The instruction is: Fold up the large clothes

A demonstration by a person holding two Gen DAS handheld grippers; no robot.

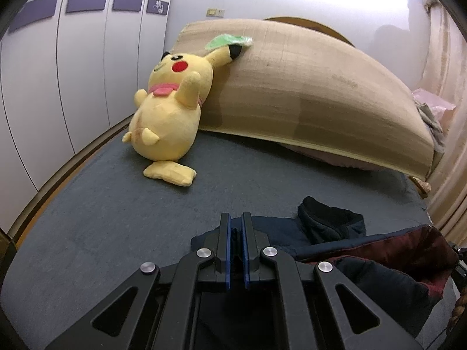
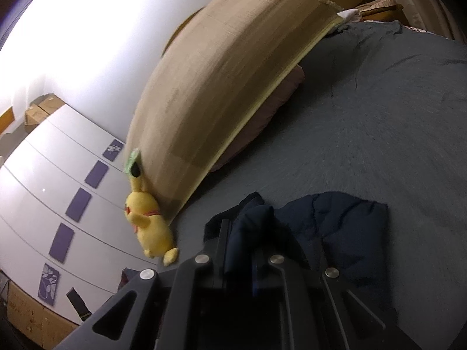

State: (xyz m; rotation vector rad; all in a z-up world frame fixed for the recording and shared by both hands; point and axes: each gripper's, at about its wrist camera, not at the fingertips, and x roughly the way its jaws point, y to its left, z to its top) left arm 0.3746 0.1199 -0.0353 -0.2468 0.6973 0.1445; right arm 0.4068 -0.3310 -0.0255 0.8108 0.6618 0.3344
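Observation:
A dark navy padded jacket point(image 1: 335, 227) with a maroon lining point(image 1: 408, 248) lies on the grey-blue bed cover point(image 1: 116, 218). My left gripper point(image 1: 235, 218) is shut on a thin edge of the jacket, low over the bed. In the right wrist view the same jacket point(image 2: 335, 227) lies bunched ahead. My right gripper point(image 2: 242, 227) is shut on a thick fold of the navy fabric, which bulges between the fingers and hides the right one. The right view is tilted and blurred.
A yellow plush toy point(image 1: 169, 110) leans on a tan folded mat point(image 1: 306, 93) at the head of the bed. It also shows in the right wrist view point(image 2: 151, 227). White wardrobe doors point(image 1: 73, 73) stand to the left. A curtain point(image 1: 446, 175) hangs at right.

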